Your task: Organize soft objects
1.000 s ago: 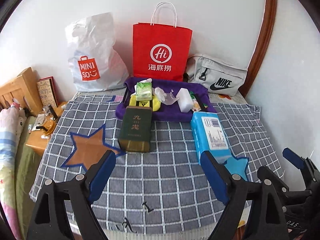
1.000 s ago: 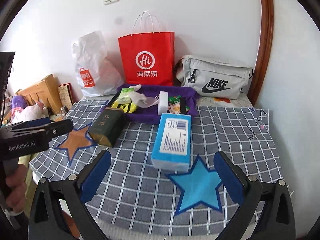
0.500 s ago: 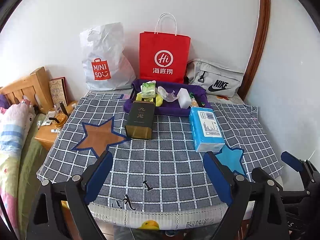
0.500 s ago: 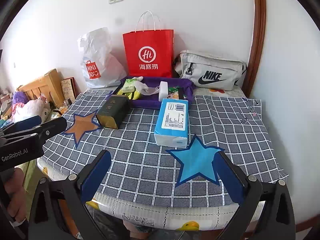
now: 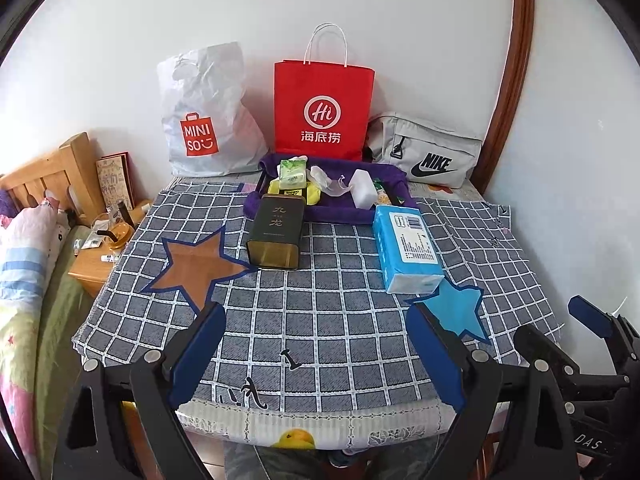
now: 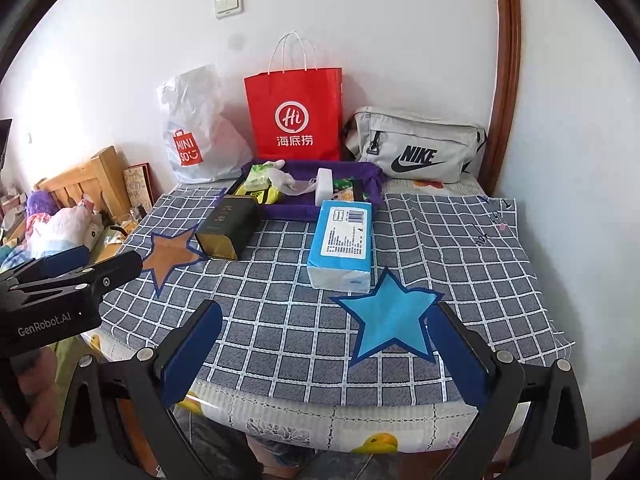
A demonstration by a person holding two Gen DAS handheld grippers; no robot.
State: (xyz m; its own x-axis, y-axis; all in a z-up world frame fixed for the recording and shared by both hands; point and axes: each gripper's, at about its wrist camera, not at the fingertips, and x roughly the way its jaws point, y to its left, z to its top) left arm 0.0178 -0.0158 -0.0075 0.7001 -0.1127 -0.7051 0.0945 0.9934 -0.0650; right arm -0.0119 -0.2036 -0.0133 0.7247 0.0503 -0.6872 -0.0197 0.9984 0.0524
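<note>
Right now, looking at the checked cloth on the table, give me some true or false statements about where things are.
1. The blue tissue pack lies partly on the blue star patch. False: it lies just behind the star; whether their edges touch is unclear.
2. The dark green tin lies on its side in front of the purple tray. True.
3. The red paper bag stands between the white plastic bag and the grey waist bag. True.
4. The left tongs are closed on the tin. False: they are open and hold nothing.
</note>
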